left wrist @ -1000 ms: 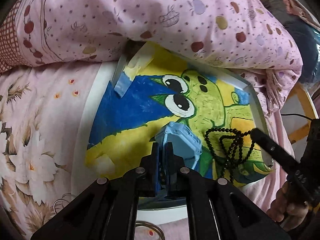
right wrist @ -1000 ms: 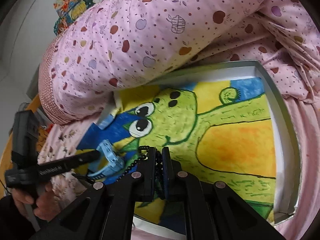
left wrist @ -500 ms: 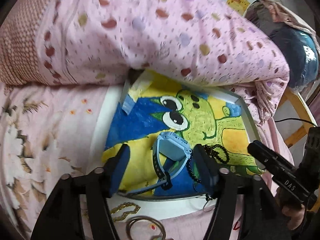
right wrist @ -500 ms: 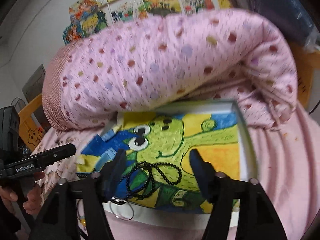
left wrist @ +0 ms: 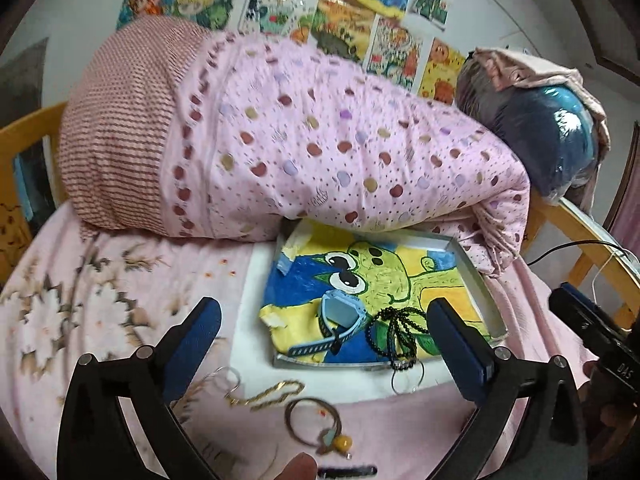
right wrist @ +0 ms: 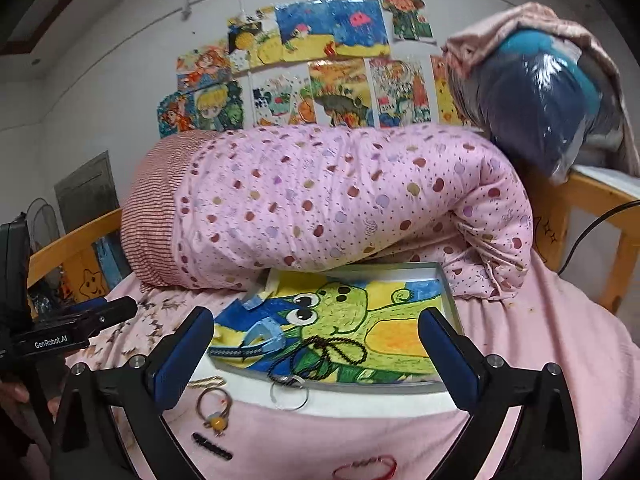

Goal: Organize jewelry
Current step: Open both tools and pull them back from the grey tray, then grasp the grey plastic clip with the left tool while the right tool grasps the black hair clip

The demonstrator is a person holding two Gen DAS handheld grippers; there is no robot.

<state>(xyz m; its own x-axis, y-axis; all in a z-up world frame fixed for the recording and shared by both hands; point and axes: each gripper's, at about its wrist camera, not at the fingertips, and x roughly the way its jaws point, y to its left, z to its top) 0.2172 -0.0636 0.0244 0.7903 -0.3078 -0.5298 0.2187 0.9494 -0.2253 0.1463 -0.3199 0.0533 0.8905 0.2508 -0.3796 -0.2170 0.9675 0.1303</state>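
A light blue watch (left wrist: 340, 314) and a black bead necklace (left wrist: 394, 332) lie in the shallow tray (left wrist: 472, 276) lined with a frog drawing. My left gripper (left wrist: 322, 312) hangs above the bed short of the tray, its jaws opening wide with nothing between them. My right gripper (right wrist: 315, 320) does the same, back from the watch (right wrist: 264, 334) and the beads (right wrist: 332, 350). On the sheet before the tray (right wrist: 452, 300) lie a gold chain (left wrist: 272, 394), a bracelet with a yellow bead (left wrist: 316, 424), a clear ring (left wrist: 406, 380), a black clip (right wrist: 212, 446) and a red bracelet (right wrist: 366, 466).
A rolled pink dotted quilt (left wrist: 320, 152) lies right behind the tray. A blue bundle in plastic (left wrist: 552, 132) rests on the wooden bed frame (right wrist: 592, 200) at the right. Drawings hang on the wall. A fingertip (left wrist: 300, 466) shows at the bottom edge.
Both grippers went from shut to wide open, letting go of the watch and the beads, which now lie in the tray. Both pulled back and up from it.
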